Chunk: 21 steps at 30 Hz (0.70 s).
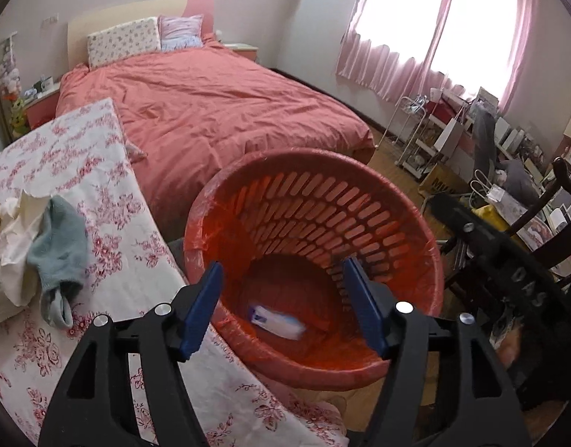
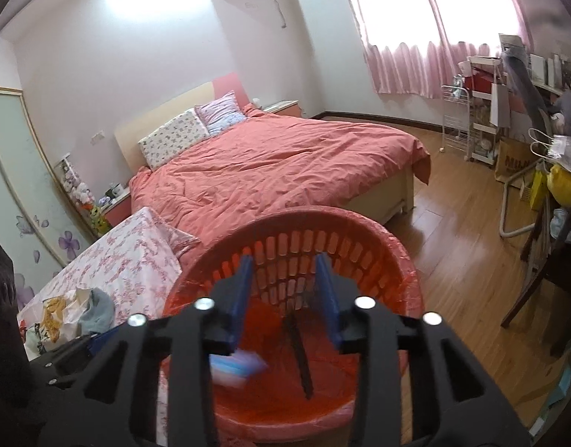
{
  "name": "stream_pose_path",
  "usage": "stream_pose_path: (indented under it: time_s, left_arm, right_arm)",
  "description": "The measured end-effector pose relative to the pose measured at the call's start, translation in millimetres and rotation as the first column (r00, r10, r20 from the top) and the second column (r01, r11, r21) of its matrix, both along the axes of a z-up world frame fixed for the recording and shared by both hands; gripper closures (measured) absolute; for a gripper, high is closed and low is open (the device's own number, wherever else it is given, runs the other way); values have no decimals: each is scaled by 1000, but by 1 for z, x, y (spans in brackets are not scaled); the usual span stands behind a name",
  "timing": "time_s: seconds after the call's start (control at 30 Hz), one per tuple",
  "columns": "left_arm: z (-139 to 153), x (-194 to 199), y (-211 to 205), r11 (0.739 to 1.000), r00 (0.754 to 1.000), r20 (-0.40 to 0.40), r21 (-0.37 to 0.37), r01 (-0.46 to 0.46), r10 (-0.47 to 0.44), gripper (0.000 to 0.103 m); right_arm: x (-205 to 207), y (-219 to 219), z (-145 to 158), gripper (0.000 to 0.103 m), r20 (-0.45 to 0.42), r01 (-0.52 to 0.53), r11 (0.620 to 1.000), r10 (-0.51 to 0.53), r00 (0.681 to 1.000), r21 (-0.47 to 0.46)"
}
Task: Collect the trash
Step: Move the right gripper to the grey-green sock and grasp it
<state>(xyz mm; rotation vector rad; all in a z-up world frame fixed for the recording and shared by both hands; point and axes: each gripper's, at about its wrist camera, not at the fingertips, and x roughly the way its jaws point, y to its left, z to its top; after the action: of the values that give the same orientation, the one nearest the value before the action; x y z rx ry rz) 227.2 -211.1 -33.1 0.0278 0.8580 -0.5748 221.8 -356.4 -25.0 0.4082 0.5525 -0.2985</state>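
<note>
My left gripper point(image 1: 283, 305) hangs over the red basket point(image 1: 427, 231), jaws spread wide and holding nothing. My right gripper point(image 2: 285, 300) is above the same basket point(image 2: 404, 260), its jaws also apart and empty. The basket is lined with a red bag and tilts toward me, just beside the floral table point(image 1: 110, 246). Inside it, near the bottom, lies a blurred white-and-blue packet point(image 1: 276, 322), seen in the right view as a smeared blue-white shape point(image 2: 240, 367); a thin dark stick point(image 2: 298, 354) lies beside it. On the table sit crumpled white paper point(image 1: 19, 231) and a grey-green sock point(image 1: 60, 257), touching each other. Behind is the bed point(image 1: 218, 111) under a pink cover.
</note>
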Motion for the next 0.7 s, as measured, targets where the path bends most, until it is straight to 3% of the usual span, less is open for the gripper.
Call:
stream_pose_path:
  time_s: [0.17, 0.37, 0.57, 0.7]
  left_arm:
    - [1, -13, 17, 999, 999, -2, 35, -39, 39, 34]
    - [5, -29, 62, 988, 992, 54, 100, -117, 112, 31]
    - [10, -40, 127, 959, 966, 102, 137, -248, 236, 31]
    - [12, -43, 173, 926, 936, 108, 143, -349, 336, 30]
  right_arm:
    - [-9, 6, 3, 54, -19, 25, 999, -26, 999, -43]
    - [-16, 29, 14, 52, -35, -12, 997, 10, 999, -76]
    - [-13, 78, 21, 52, -56, -107, 989, 102, 993, -100]
    - [-5, 116, 23, 52, -74, -181, 978, 173, 982, -108]
